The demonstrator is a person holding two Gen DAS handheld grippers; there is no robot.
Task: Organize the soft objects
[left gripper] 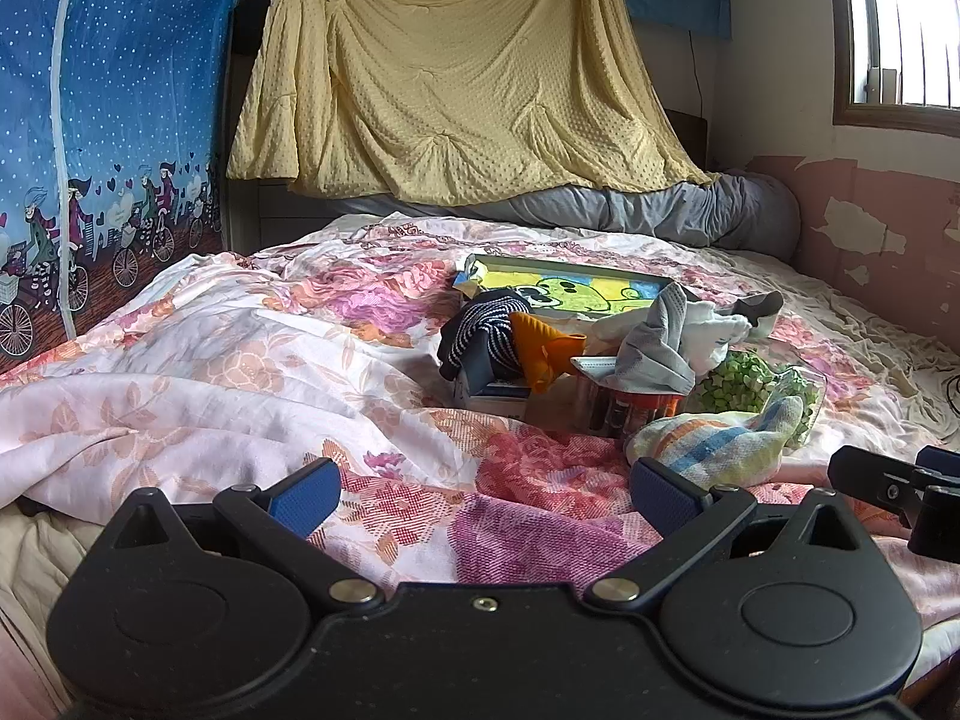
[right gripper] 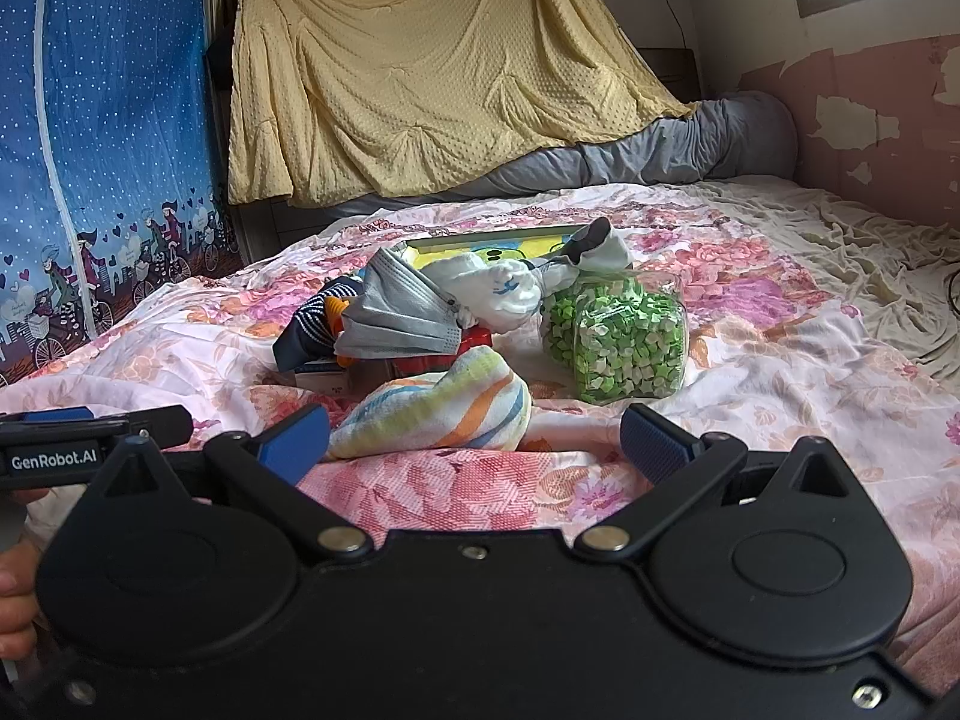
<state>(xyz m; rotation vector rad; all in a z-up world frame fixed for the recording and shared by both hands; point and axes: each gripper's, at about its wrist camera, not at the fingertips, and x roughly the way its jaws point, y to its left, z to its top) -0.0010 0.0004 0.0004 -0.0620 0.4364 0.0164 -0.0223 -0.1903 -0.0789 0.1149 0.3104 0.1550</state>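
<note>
A pile of soft things lies mid-bed. A striped pastel cloth [right gripper: 435,411] [left gripper: 714,441] lies nearest, just beyond my right gripper [right gripper: 477,441], which stands open and empty. Behind the cloth are a grey face mask [right gripper: 399,312] [left gripper: 651,342], a navy striped garment [left gripper: 486,324] [right gripper: 315,324], an orange piece [left gripper: 543,351] and white socks [right gripper: 507,291] [left gripper: 717,330]. My left gripper [left gripper: 486,498] hangs open over the floral bedspread [left gripper: 240,360], short of the pile and left of the cloth. The right gripper's finger [left gripper: 882,480] shows at the left wrist view's right edge.
A clear jar of green paper stars [right gripper: 624,348] [left gripper: 738,390] sits right of the pile. A cartoon picture board [left gripper: 576,291] lies behind, small boxes [left gripper: 498,399] beneath the clothes. A yellow blanket [left gripper: 456,72] hangs at the back, a grey bolster [left gripper: 690,210] below it. A hand [right gripper: 15,594] shows at left.
</note>
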